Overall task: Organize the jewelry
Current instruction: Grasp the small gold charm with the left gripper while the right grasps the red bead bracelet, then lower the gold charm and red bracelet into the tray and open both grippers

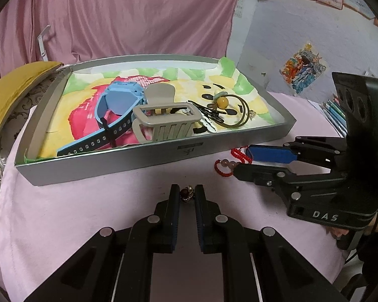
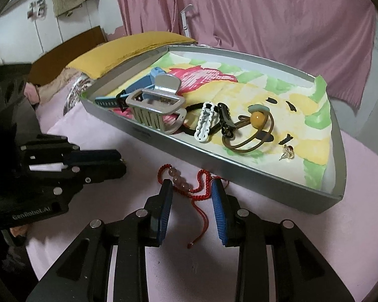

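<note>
Small dark red jewel (image 1: 187, 193): pinched between the tips of the left gripper (image 1: 186, 194), just above the pink cloth (image 1: 88, 214), near the front wall of the tray (image 1: 148, 156).
Left gripper: narrow, closed on the small dark red jewel; seen from the side in the right wrist view (image 2: 119, 162).
Red cord bracelet (image 2: 189, 186): lying on the pink cloth (image 2: 264, 226), just beside the front wall of the tray (image 2: 239, 168), with pale pink beads (image 2: 180, 180) on it and a loose cord end toward the right camera.
Right gripper (image 2: 192, 188): wide, one finger on each side of the red cord bracelet, holding nothing; blue pads (image 2: 219, 216) facing inward.
Tray: grey, shallow, lined with a colourful paper (image 1: 83, 115).
Left part of tray: blue watch (image 1: 118, 105) with dark strap, touching the beige claw clip (image 1: 163, 120).
Middle of tray: white hair clip (image 2: 204, 122) and black hair clip (image 2: 225, 119), side by side, touching.
Right part of tray: brown hair tie (image 2: 249, 136) with an amber ball (image 2: 257, 118).
Near right front corner of tray: small earring (image 2: 287, 152), apart from the rest.
Beyond the left edge of tray: yellow cushion (image 1: 15, 88).
Behind the tray: pink curtain (image 1: 138, 12).
</note>
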Available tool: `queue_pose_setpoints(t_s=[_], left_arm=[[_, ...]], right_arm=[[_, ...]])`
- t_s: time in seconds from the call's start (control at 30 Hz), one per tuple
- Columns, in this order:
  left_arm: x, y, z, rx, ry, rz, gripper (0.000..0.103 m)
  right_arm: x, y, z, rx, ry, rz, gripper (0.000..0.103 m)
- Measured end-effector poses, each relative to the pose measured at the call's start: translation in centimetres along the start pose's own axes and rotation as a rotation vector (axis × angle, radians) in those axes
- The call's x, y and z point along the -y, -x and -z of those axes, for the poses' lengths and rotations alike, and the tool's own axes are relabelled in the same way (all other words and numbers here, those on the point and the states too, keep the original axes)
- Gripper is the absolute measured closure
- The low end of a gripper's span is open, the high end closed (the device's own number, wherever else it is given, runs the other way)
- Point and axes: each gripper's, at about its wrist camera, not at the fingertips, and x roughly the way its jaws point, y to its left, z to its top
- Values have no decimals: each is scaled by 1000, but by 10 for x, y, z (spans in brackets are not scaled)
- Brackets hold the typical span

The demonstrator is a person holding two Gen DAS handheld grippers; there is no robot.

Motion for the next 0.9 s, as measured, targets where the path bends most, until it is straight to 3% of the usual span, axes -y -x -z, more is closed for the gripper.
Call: queue_pose_setpoints(t_s=[0.07, 0.13, 0.23, 0.43, 0.9], left_arm=[[0, 1, 0, 3, 0, 1, 92], [1, 1, 0, 5, -2, 2, 92], [1, 3, 1, 11, -5, 4, 92], [2, 13, 2, 61, -9, 10, 92], [-5, 58, -14, 361, 30, -41, 92]], right_arm=[[-2, 1, 1, -2, 25, 17, 88], [-1, 5, 3, -1, 23, 9, 93], [0, 10, 7, 7, 13, 21, 95], [-12, 34, 14, 112, 55, 67, 96], [-20, 83, 1, 442, 20, 128, 96]])
